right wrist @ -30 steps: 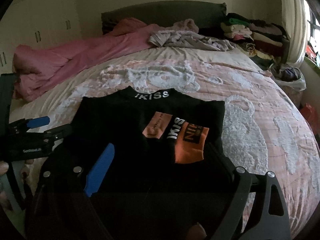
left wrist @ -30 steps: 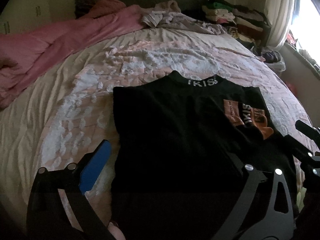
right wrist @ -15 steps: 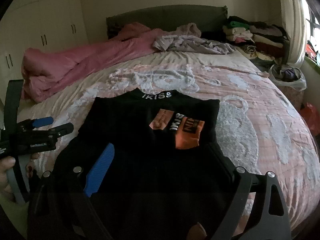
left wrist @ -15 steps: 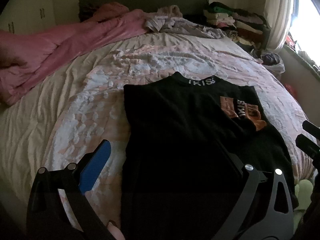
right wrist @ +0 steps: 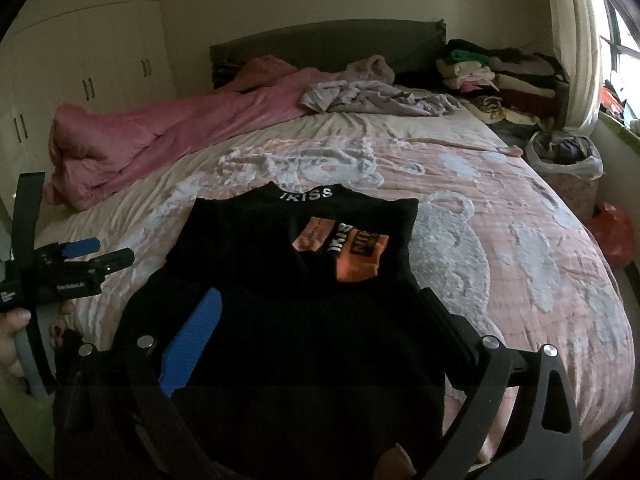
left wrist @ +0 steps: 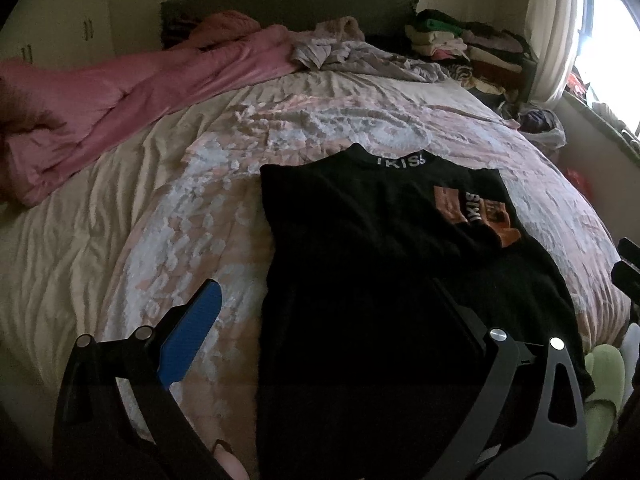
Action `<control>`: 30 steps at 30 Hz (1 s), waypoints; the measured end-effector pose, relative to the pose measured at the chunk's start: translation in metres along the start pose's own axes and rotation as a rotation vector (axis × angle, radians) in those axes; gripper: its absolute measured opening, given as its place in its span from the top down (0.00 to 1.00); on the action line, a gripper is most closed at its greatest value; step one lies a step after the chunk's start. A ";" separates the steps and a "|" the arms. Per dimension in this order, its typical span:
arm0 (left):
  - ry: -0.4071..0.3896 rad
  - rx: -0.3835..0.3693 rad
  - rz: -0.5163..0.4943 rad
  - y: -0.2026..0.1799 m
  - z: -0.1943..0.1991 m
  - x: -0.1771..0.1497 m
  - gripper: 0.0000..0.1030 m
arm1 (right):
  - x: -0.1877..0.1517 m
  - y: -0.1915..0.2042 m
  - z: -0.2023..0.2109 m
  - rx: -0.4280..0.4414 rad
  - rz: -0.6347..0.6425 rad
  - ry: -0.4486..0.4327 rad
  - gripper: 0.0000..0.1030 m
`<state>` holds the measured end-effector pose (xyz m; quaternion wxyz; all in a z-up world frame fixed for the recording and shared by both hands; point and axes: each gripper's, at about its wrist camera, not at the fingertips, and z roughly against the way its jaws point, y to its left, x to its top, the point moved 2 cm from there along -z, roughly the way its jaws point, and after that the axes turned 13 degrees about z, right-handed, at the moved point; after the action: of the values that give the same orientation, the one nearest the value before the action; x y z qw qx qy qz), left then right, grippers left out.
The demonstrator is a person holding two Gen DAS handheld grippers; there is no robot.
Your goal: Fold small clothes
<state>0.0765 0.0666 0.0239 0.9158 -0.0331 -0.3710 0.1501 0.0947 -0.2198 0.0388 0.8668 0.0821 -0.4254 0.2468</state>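
The left gripper (left wrist: 320, 312) hangs above the near edge of the bed, its fingers spread wide apart with nothing between them; its blue pad (left wrist: 192, 336) sits over the patterned bedspread (left wrist: 192, 216) just left of the shirt, and its dark right finger is over the black cloth. In the right wrist view this same gripper shows at the left, held in the person's hand (right wrist: 12, 340). The right gripper (right wrist: 316, 316) is likewise wide apart and empty, poised over the lower part of the black T-shirt (right wrist: 280, 280).

The T-shirt lies flat on the near half of the bed, its hem reaching the near edge and its white-lettered collar (right wrist: 306, 193) pointing toward the headboard (right wrist: 328, 42). One side is folded in over the front, showing an orange print (right wrist: 348, 252).

Farther back, a pink quilt (right wrist: 168, 136) is bunched along the left side up to the headboard, with a rumpled grey garment (right wrist: 372, 98) beside it. Stacked clothes (right wrist: 500, 76) stand at the far right corner, with a bag-lined basket (right wrist: 568, 160) just off the right edge. White wardrobe doors (right wrist: 88, 52) fill the left wall.
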 end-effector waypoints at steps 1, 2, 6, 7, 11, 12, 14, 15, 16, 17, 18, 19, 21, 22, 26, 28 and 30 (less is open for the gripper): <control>0.000 0.001 -0.001 0.001 0.001 -0.001 0.09 | -0.002 0.000 0.002 -0.003 0.000 0.001 0.06; 0.000 0.005 -0.003 0.002 0.002 -0.003 0.09 | -0.003 0.000 0.003 -0.002 -0.001 0.002 0.06; 0.012 0.007 -0.007 0.007 0.003 -0.011 0.09 | -0.008 0.001 0.008 -0.004 -0.002 0.007 0.06; 0.015 0.009 -0.007 0.008 0.003 -0.013 0.09 | -0.009 0.002 0.009 -0.002 -0.001 0.008 0.06; 0.025 0.009 0.003 0.016 0.005 -0.018 0.09 | -0.013 0.004 0.013 0.014 0.004 0.013 0.06; 0.025 0.011 0.007 0.019 0.005 -0.020 0.09 | -0.016 0.005 0.014 0.022 0.006 0.016 0.06; 0.026 0.013 0.013 0.023 0.007 -0.021 0.09 | -0.019 0.006 0.017 0.025 0.010 0.021 0.06; 0.027 0.016 0.016 0.026 0.008 -0.023 0.09 | -0.021 0.007 0.019 0.025 0.011 0.022 0.06; 0.028 0.017 0.019 0.029 0.008 -0.024 0.09 | -0.023 0.008 0.020 0.028 0.013 0.024 0.06; 0.029 0.018 0.020 0.031 0.008 -0.025 0.09 | -0.024 0.008 0.022 0.032 0.013 0.025 0.06; 0.033 0.020 0.023 0.033 0.008 -0.027 0.09 | -0.027 0.009 0.024 0.035 0.012 0.026 0.06; 0.037 0.021 0.028 0.036 0.009 -0.029 0.09 | -0.030 0.008 0.024 0.036 0.012 0.030 0.06; 0.039 0.025 0.037 0.042 0.009 -0.032 0.09 | -0.037 0.007 0.025 0.033 0.007 0.043 0.06; 0.042 0.027 0.041 0.045 0.009 -0.033 0.09 | -0.039 0.007 0.025 0.032 0.005 0.049 0.06; 0.057 0.036 0.054 0.055 0.007 -0.042 0.09 | -0.054 0.002 0.023 0.021 -0.007 0.082 0.06; 0.062 0.042 0.056 0.060 0.007 -0.046 0.09 | -0.061 -0.001 0.021 0.015 -0.013 0.099 0.06; 0.068 0.049 0.066 0.065 0.006 -0.052 0.09 | -0.070 -0.005 0.019 0.007 -0.022 0.117 0.06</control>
<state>0.0206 0.1131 -0.0176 0.9229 -0.0281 -0.3347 0.1882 0.0478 -0.2560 -0.0028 0.8926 0.0752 -0.3720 0.2434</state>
